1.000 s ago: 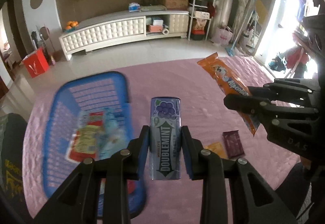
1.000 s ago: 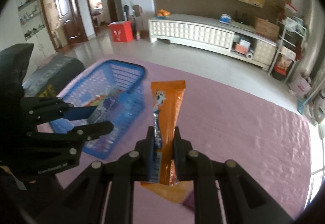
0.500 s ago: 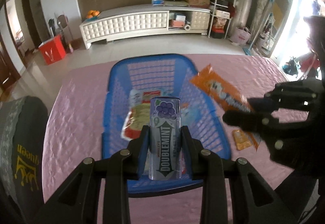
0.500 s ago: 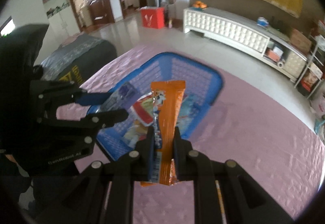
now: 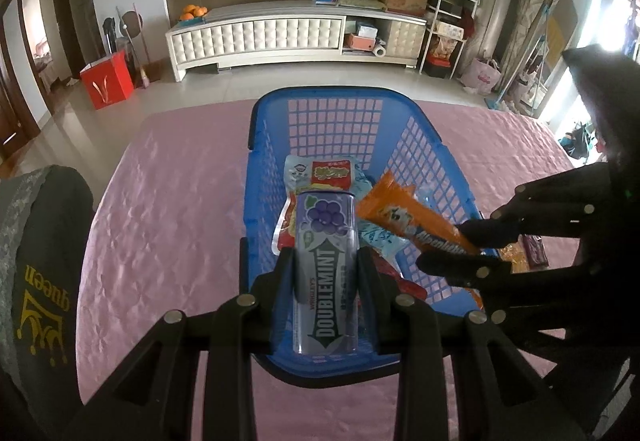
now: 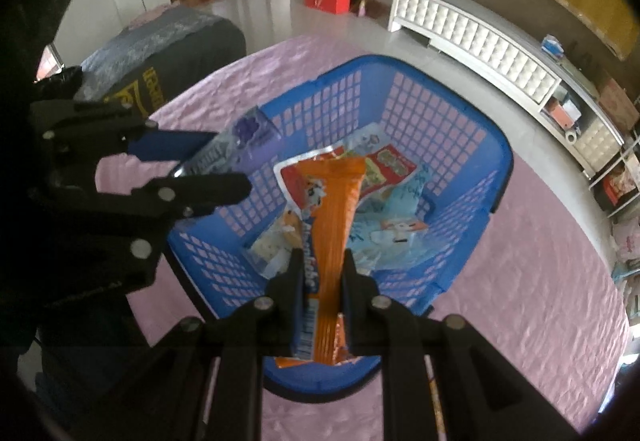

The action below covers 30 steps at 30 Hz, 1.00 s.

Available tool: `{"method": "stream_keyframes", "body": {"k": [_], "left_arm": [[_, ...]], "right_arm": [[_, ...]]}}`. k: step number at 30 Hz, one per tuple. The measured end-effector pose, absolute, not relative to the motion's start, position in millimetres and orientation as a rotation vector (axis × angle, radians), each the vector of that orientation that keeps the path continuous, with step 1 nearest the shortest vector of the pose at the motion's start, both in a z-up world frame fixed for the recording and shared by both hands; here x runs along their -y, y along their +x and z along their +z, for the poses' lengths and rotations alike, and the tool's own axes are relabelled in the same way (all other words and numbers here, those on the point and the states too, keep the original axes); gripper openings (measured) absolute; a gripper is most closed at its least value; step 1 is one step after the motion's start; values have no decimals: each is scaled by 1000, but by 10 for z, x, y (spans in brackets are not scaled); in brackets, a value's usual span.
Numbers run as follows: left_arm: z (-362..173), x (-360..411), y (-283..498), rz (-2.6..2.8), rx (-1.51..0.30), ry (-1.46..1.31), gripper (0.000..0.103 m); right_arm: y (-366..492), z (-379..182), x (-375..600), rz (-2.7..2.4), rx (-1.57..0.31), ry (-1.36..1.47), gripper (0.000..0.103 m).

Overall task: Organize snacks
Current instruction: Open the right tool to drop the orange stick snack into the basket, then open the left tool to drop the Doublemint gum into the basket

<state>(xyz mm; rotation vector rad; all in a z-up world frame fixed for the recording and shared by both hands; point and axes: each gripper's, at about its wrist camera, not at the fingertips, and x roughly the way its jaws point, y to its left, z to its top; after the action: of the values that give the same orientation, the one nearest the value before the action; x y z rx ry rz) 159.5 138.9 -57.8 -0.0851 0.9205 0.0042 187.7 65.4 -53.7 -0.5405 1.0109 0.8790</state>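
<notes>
left tongs [image 5: 326,261] clamp purple Doublemint tin [image 5: 325,273] | right tongs [image 6: 322,273] clamp orange packet [image 6: 334,225]

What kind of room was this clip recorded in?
Most likely a home living room: a long white tufted media cabinet against the wall, a tiled floor, and a wire storage rack crowded with household goods. The work surface is a pink quilted cover.

1 basket [image 5: 448,177], 1 gum pack [image 5: 325,273], 1 orange snack stick [image 6: 334,237], 2 grippers.
</notes>
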Motion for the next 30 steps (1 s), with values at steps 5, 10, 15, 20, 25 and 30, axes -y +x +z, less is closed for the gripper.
{"method": "stream_keyframes", "body": {"k": [5, 10, 15, 20, 25, 30], "left_arm": [[-617, -1411, 1595, 0, -929, -95, 28], [-619, -1429, 1596, 2, -930, -102, 28], [-645, -1430, 1581, 4, -934, -103, 28], [-625, -1410, 1572, 5, -932, -101, 28], [-584, -1382, 1552, 5, -923, -100, 28], [-560, -1338, 1539, -9, -924, -102, 28]], "right_arm": [[1873, -635, -663, 888, -1038, -557, 20], [1849, -736, -666, 905, -1069, -565, 21], [1846, -764, -644, 909, -1084, -559, 39], [1867, -670, -574, 908, -1073, -490, 72], [1938, -580, -487, 874, -1075, -414, 75], [1924, -459, -388, 845, -1038, -381, 76]]}}
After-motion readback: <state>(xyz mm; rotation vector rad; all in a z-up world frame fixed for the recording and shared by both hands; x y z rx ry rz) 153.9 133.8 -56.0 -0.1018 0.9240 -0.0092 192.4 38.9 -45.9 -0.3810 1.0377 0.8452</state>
